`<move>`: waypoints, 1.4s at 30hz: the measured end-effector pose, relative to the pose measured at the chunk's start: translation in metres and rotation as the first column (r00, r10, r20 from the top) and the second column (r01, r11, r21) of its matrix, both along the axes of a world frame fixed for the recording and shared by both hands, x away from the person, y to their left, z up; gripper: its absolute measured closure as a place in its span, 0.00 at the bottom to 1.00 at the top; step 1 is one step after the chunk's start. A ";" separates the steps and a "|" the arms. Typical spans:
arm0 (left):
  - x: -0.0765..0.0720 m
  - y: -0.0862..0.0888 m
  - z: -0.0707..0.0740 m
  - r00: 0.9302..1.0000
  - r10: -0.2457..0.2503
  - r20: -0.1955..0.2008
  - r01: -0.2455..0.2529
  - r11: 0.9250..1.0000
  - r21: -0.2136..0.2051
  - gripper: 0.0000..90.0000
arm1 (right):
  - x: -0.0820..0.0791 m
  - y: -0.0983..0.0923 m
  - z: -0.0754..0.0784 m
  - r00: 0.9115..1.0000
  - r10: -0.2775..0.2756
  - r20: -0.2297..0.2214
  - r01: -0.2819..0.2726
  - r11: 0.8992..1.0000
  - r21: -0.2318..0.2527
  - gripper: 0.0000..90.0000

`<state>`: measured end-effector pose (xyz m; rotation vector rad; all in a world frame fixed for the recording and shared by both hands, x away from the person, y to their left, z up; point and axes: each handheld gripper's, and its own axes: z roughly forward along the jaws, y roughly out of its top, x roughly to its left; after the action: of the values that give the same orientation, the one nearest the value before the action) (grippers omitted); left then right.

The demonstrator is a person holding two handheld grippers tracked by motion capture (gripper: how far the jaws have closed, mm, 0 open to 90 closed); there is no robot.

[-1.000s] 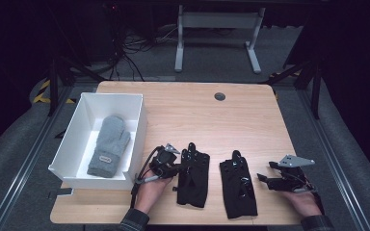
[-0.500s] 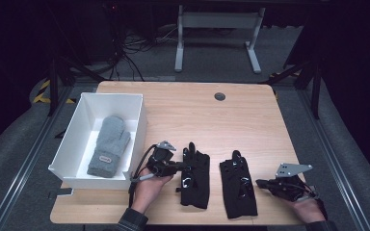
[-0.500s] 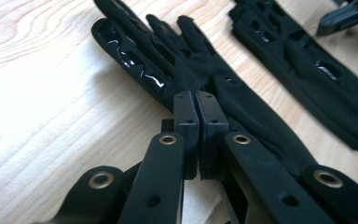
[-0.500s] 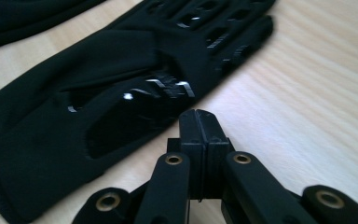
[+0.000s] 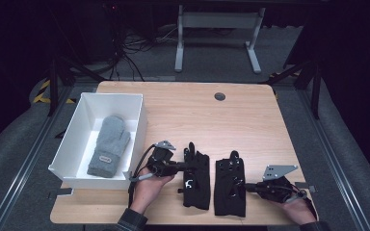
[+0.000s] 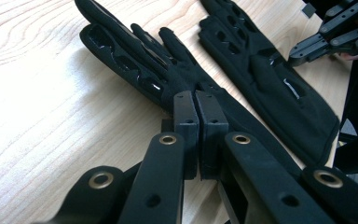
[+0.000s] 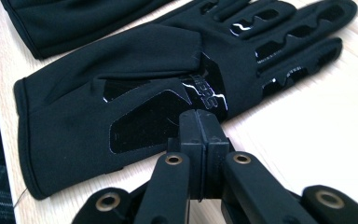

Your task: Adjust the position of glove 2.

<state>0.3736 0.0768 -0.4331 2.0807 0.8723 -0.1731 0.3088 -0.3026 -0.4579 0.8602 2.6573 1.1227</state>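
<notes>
Two black gloves (image 5: 214,182) lie lengthwise (fingers pointing away) between the clenched left gripper (image 5: 189,166) and clenched right gripper (image 5: 247,186).

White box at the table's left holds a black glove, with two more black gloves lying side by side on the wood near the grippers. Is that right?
Not quite. The white box holds a grey mitten, not a black glove, as the high view shows. The rest stands: two black gloves, the left glove and the right glove, lie side by side on the wooden table, with the left gripper and the right gripper beside them.
</notes>
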 end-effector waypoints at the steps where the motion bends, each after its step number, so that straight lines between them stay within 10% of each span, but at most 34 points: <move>1: 0.000 0.000 0.000 1.000 -0.001 -0.001 0.001 1.000 -0.007 0.99 | 0.001 0.002 0.000 1.000 0.003 0.001 -0.003 1.000 0.001 1.00; 42: 0.005 -0.035 0.018 0.991 -0.131 -0.012 0.128 0.982 -0.138 0.99 | 0.011 0.069 -0.003 0.994 0.112 0.010 -0.112 0.994 0.013 1.00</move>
<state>0.3789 0.0420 -0.4153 2.0106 0.7174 -0.3168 0.3196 -0.2341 -0.4605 0.7138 2.7237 1.1675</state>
